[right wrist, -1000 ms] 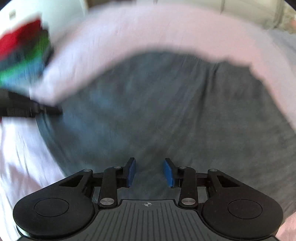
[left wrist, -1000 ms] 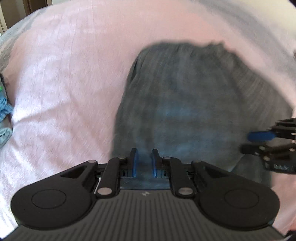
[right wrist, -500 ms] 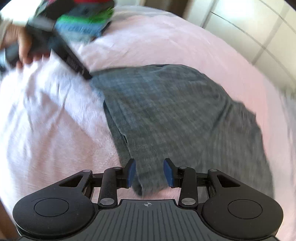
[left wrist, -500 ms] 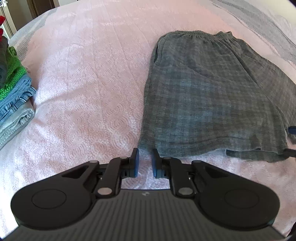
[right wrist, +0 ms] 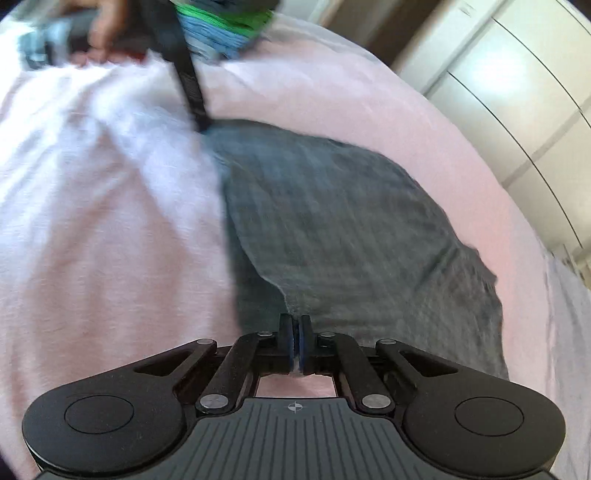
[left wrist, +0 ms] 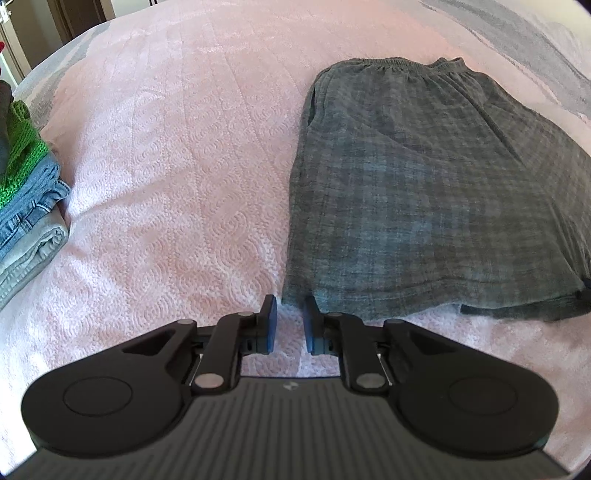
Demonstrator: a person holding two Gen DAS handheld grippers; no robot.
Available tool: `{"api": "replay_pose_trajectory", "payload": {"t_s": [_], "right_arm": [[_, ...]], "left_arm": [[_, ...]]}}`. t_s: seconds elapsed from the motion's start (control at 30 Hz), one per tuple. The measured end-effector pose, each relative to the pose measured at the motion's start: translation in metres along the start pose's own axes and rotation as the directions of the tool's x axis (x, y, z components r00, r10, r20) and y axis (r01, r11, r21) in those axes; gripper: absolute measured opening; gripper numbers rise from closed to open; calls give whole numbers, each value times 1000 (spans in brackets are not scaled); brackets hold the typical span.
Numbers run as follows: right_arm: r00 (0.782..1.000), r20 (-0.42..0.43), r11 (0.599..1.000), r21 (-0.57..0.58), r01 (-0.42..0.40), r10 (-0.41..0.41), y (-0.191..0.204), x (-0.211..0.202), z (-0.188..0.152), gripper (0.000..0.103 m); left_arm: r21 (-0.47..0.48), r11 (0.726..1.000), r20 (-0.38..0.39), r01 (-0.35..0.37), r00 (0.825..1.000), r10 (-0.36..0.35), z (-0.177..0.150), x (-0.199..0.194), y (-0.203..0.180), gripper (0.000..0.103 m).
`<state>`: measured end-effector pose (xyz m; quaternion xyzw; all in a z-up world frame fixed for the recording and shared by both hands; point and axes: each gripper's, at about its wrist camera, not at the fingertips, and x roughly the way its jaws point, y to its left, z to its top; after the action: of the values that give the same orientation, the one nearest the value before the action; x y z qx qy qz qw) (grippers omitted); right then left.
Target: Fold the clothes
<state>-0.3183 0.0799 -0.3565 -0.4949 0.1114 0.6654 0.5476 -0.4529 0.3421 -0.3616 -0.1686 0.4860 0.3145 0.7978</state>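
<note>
Grey checked shorts lie flat on the pink bedspread, waistband at the far end. My left gripper is open with its fingertips at the near left hem corner, not gripping it. In the right wrist view my right gripper is shut on the near hem of the shorts. The left gripper's body and the hand holding it show at the far corner of the shorts there.
A stack of folded clothes, green knit over blue denim, sits at the left edge of the bed, and shows blurred in the right wrist view. White cupboard doors stand beyond the bed.
My right gripper has closed on the hem of the shorts; it was open half a second ago. My left gripper has pulled back to the hem corner and stays open.
</note>
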Motion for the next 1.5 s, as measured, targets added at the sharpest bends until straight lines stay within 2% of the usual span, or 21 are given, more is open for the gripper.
{"api": "replay_pose_trajectory", "payload": {"t_s": [0.17, 0.2, 0.23, 0.27, 0.33, 0.4, 0.5, 0.57, 0.63, 0.7, 0.77, 0.87, 0.93, 1.03, 1.13, 1.27, 1.33, 1.37, 1.4, 1.43, 1.5], "right_arm": [[994, -87, 997, 62, -53, 58, -14, 21, -9, 3], [991, -103, 992, 104, -78, 89, -21, 22, -5, 27], [987, -95, 980, 164, -109, 126, -31, 17, 0, 43], [984, -65, 961, 234, -144, 163, -40, 8, 3, 71], [978, 24, 905, 377, -200, 207, -65, -8, 7, 74], [979, 69, 838, 509, -198, 189, -94, -14, 8, 73], [997, -3, 785, 617, -58, 77, -137, 5, -5, 73], [996, -81, 737, 674, 38, 23, -167, 24, -23, 73], [989, -149, 697, 710, 101, 8, -192, 40, -46, 73], [982, -191, 696, 706, 127, 14, -199, 46, -67, 74], [975, -207, 709, 699, 93, 76, -193, 44, -89, 74], [968, -211, 732, 680, 47, 134, -171, 23, -117, 74], [959, -223, 719, 694, 32, 173, -156, 9, -134, 74], [945, -237, 700, 715, 11, 228, -140, -12, -154, 74], [919, -261, 690, 724, -16, 295, -132, -38, -166, 75], [899, -255, 661, 749, -50, 357, -140, -88, -172, 75], [904, -233, 651, 756, -63, 358, -150, -118, -168, 75], [910, -220, 649, 757, -69, 353, -154, -132, -164, 82], [917, -205, 650, 757, -73, 343, -155, -146, -159, 96], [926, -188, 651, 755, -77, 327, -159, -160, -154, 100], [945, -152, 658, 749, -80, 288, -167, -187, -147, 100]], "left_arm": [[37, 999, -13, -29, 999, 29, 3, 3, -3, 13], [55, 998, -14, -40, 999, 41, 4, 3, -5, 13], [72, 996, -16, -59, 998, 60, 5, 1, -8, 13], [78, 994, -16, -75, 997, 76, 7, -3, -10, 13], [39, 997, 24, -74, 997, 73, 13, -18, -13, 13], [-1, 998, 65, -70, 995, 70, 20, -34, -17, 13], [-57, 998, 124, 9, 992, -2, 31, -46, -30, 13], [-42, 998, 144, 46, 989, -39, 37, -40, -47, 16], [-21, 997, 135, 71, 989, -67, 38, -25, -65, 20], [-32, 997, 91, 76, 993, -73, 30, -10, -78, 20], [-51, 997, 29, 55, 998, -54, 17, 3, -89, 20], [-119, 993, 2, -1, 1000, 1, -7, -10, -102, 25], [-218, 975, -56, -37, 998, 26, -24, -27, -111, 26], [-352, 930, -136, -109, 989, 64, -49, -56, -128, 27], [-421, 889, -198, -180, 975, 104, -70, -93, -165, 32], [-457, 862, -252, -218, 961, 110, -81, -142, -223, 38], [-464, 860, -257, -212, 961, 98, -80, -164, -249, 39], [-465, 862, -251, -203, 964, 91, -78, -175, -261, 39], [-461, 866, -239, -195, 967, 90, -74, -187, -272, 40], [-454, 871, -219, -186, 971, 94, -67, -199, -282, 42], [-443, 879, -174, -176, 979, 109, -56, -222, -298, 45]]}}
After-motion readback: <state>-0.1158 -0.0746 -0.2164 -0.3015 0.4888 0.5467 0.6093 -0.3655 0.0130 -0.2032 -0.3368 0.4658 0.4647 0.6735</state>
